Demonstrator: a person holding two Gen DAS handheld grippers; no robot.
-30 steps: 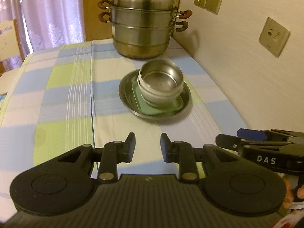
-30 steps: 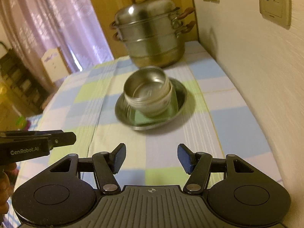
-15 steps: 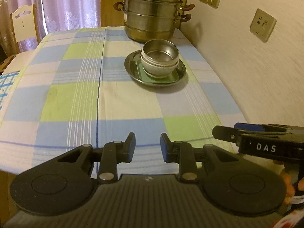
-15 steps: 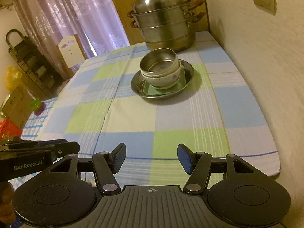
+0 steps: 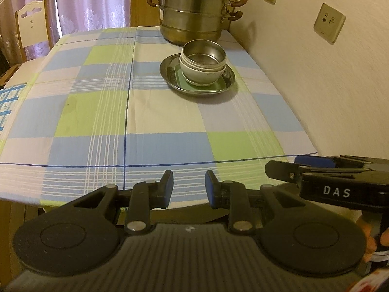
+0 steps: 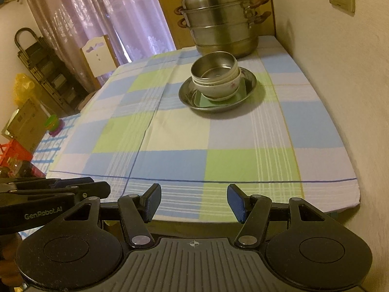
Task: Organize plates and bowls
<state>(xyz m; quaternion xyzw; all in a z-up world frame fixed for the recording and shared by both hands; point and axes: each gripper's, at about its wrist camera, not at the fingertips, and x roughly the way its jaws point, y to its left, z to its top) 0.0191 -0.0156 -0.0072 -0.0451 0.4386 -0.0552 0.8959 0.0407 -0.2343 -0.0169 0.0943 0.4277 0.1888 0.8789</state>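
Seemingly the stacking is done: a shiny steel bowl [image 5: 203, 54] nests in white ceramic bowls [image 5: 201, 74], on a pale green square plate [image 5: 214, 87] inside a round steel dish [image 5: 229, 77], well ahead of both tools, on the checked tablecloth [image 5: 155, 119]. The left gripper [image 5: 189, 188] stands narrowly open and empty; the right gripper [image 6: 193, 203] gapes wider, also empty. If anything remains, the next move means reaching forward again. How many ceramic bowls are nested is hard to count. Behind stands a tiered steel steamer pot [image 6: 220, 22].
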